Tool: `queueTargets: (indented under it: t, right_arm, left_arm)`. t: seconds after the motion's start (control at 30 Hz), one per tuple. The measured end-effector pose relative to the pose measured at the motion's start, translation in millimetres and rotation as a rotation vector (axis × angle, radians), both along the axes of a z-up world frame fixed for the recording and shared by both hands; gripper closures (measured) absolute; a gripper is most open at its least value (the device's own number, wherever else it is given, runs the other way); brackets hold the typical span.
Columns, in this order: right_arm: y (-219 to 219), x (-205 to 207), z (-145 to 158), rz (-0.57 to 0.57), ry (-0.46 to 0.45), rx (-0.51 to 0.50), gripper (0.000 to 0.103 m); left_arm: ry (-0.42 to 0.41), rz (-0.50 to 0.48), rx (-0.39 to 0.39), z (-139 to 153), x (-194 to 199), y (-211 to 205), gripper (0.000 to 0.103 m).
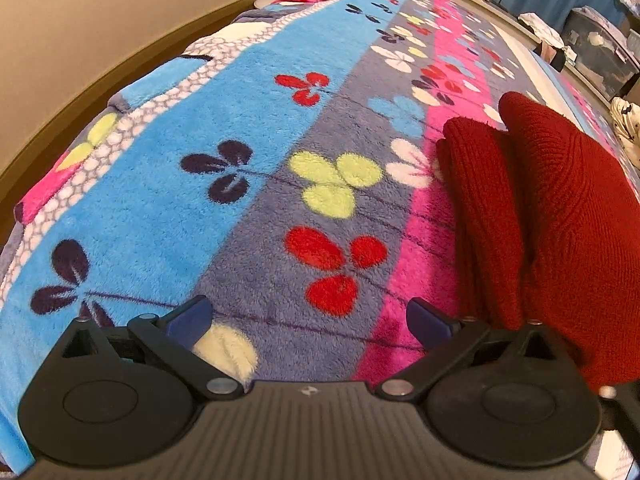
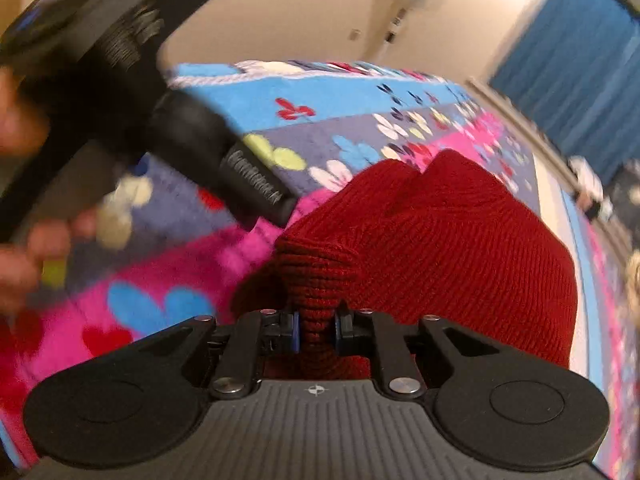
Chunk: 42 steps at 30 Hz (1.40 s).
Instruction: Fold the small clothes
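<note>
On a fleece blanket [image 1: 256, 128], striped blue, grey and pink with clover-like petal motifs in red, yellow-green, navy and cream: lying flat, a red knit garment [image 1: 560, 200], folded into at least two ridged layers. Running its long axis away from the left camera, narrow rounded ends pointing toward the far end of the blanket; sitting mostly on the pink stripe, right of the grey one. Showing fine ribbed stitches, a matte woolly surface, soft rounded edges.

Left gripper [image 1: 308, 320]: standing wide open, nothing between the blue-padded fingers, hovering over the grey stripe just beside the garment's near left edge, not touching it.

Right gripper [image 2: 317, 330]: pinching a bunched, ribbed fold of the garment [image 2: 440, 240] between nearly closed blue pads, the knit rising as a narrow column out of the jaws and spreading beyond into a broad, domed panel with two rounded lobes at its far end.

In the right view, upper left: blurred black body of the left gripper [image 2: 224, 160], with a person's hand [image 2: 20, 128] around it.

Beyond the blanket: beige wall [image 1: 100, 20], blue curtain [image 2: 580, 80].
</note>
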State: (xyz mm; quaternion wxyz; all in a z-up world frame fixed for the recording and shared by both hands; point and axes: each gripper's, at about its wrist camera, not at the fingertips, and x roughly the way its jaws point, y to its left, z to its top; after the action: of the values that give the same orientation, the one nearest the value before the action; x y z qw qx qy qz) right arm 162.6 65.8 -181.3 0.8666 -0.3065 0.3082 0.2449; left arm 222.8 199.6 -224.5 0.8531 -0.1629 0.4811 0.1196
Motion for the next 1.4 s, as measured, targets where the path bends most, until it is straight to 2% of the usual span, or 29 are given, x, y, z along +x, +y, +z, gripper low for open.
queueTargets:
  t: [0.07,0.1,0.17,0.2,0.23,0.27,0.3,0.33,0.37,0.4,0.47,0.53,0.57,0.6,0.67,0.7,0.77,0.8,0.83,0.87,1.0,1.17,1.23,1.33,1.4]
  right_arm:
    - [-2.3,0.8,10.4,-0.015,0.006,0.050,0.087]
    - [-3.4,4.7,6.3,-0.018,0.019,0.047,0.087]
    - [-3.3,10.1,-8.2,-0.006,0.059,0.023,0.075]
    - [-2.9,9.3,-10.2,-0.003,0.055,0.025,0.075]
    - [-3.4,7.9,-6.7,-0.011,0.066,0.042,0.070]
    - [-5.9,9.0,0.6,-0.019,0.113,0.080,0.058]
    - [-12.0,10.4,13.5,-0.020,0.191,0.148,0.052]
    - [-19.6,11.1,27.5,-0.024,0.234,0.212,0.052]
    - [-29.1,9.7,41.8,-0.035,0.250,0.264,0.052]
    - [-40.6,6.7,56.2,-0.070,0.228,0.296,0.052]
    - [-65.7,1.6,76.6,-0.165,0.145,0.325,0.052]
    - [-89.7,0.4,85.3,-0.273,0.048,0.310,0.055]
    - [-97.0,1.6,84.2,-0.303,0.011,0.292,0.063]
    - [-103.4,5.0,80.4,-0.340,-0.012,0.266,0.066]
    - [-111.9,14.1,67.5,-0.379,-0.003,0.247,0.071]
    - [-112.2,18.7,57.6,-0.388,0.026,0.227,0.071]
    - [-110.2,25.5,18.5,-0.376,0.231,0.175,0.074]
    - [-111.3,21.5,1.9,-0.386,0.251,0.167,0.074]
    - [-109.9,15.5,-6.3,-0.372,0.223,0.145,0.074]
    - [-108.0,8.6,-4.9,-0.363,0.200,0.143,0.074]
    - [-123.2,-6.5,31.4,-0.415,0.263,0.290,0.073]
    - [-144.5,-68.6,95.3,-0.409,0.154,0.359,0.042]
    - [-155.6,-93.6,114.6,-0.406,0.122,0.376,0.035]
    - [-174.5,-123.0,135.3,-0.427,0.083,0.393,0.028]
    - [-183.6,-136.4,142.1,-0.453,0.093,0.409,0.025]
  left_arm:
    - [-0.008,0.019,-0.024,0.8,-0.2,2.8,0.000]
    - [-0.007,0.022,-0.027,0.3,1.0,3.2,0.000]
    - [-0.005,0.015,-0.015,0.1,2.0,1.7,0.000]
    - [-0.007,0.009,-0.009,0.4,1.3,0.7,0.000]
    - [-0.009,0.004,-0.005,0.8,0.5,0.5,0.000]
    - [-0.010,0.003,-0.009,1.3,0.0,1.2,0.000]
    - [-0.014,0.010,-0.019,2.4,-0.8,2.5,0.000]
    - [-0.016,0.014,-0.030,4.1,-1.7,3.7,0.000]
    - [-0.018,0.011,-0.037,7.5,-3.1,3.9,0.000]
    - [-0.029,0.001,-0.041,11.9,-5.0,3.4,0.000]
    - [-0.067,0.001,-0.053,25.9,-11.2,3.0,0.000]
    - [-0.123,0.020,-0.082,43.8,-18.7,3.7,0.000]
    - [-0.152,0.032,-0.098,52.1,-20.9,3.2,0.000]
    - [-0.185,0.034,-0.117,60.7,-21.6,0.7,0.000]
    - [-0.199,-0.013,-0.119,67.5,-13.6,-10.9,0.000]
    - [-0.170,-0.037,-0.091,65.0,-8.7,-20.8,0.000]
    - [-0.098,-0.089,-0.020,46.9,-0.2,-44.0,0.000]
    - [-0.041,-0.110,0.037,32.2,2.8,-55.5,0.000]
    - [0.015,-0.126,0.075,16.2,2.9,-64.5,0.000]
    - [0.001,-0.122,0.075,10.4,-2.2,-65.8,0.000]
    - [0.006,-0.063,0.008,30.0,-13.9,-48.6,0.000]
    - [-0.009,-0.060,0.030,71.4,-62.6,-49.3,0.000]
    - [-0.018,-0.093,0.036,88.8,-89.6,-59.0,0.000]
    - [-0.024,-0.166,0.085,107.7,-126.0,-80.3,0.000]
    - [-0.023,-0.181,0.091,117.9,-148.3,-89.6,0.000]
